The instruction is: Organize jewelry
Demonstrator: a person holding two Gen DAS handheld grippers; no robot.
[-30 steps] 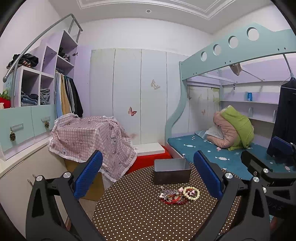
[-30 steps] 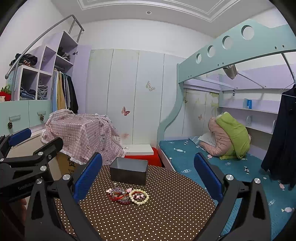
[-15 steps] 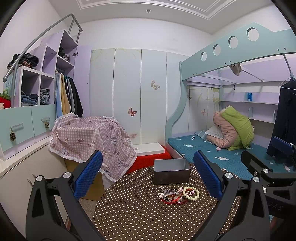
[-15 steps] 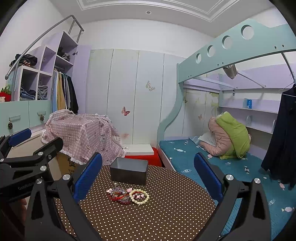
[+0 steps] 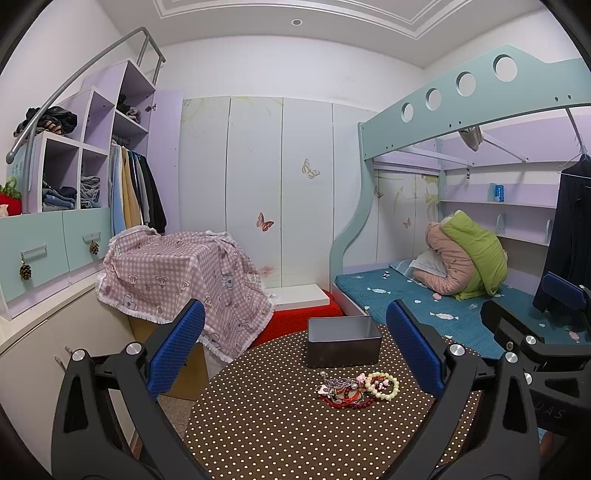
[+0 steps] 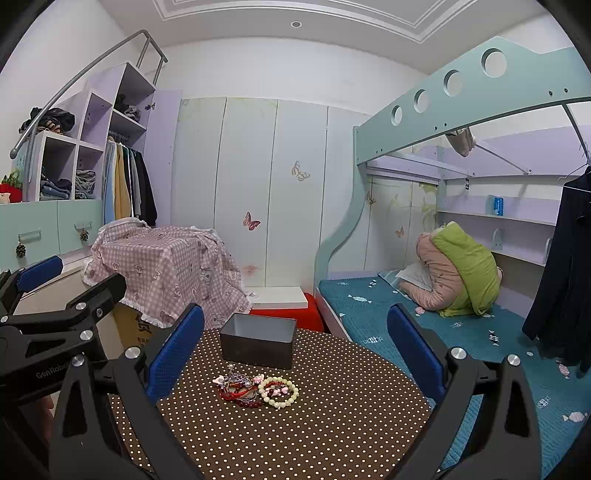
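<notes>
In the lower centre of the frame, a tangled heap of bead bracelets (image 6: 256, 391) lies before the grey metal box (image 6: 258, 345). Both the left gripper (image 5: 295, 354) and the right gripper (image 6: 295, 354) stand wide and empty. I think one pinch may lift several tangled pieces together.

Pale wardrobe doors (image 5: 255, 192) w/ butterfly decals on back wall; lilac shelving (image 5: 92, 147) left; teal bunk bed (image 5: 461, 110) right; pink checked cloth (image 5: 184, 273) over box; recessed ceiling light (image 5: 296, 22).
</notes>
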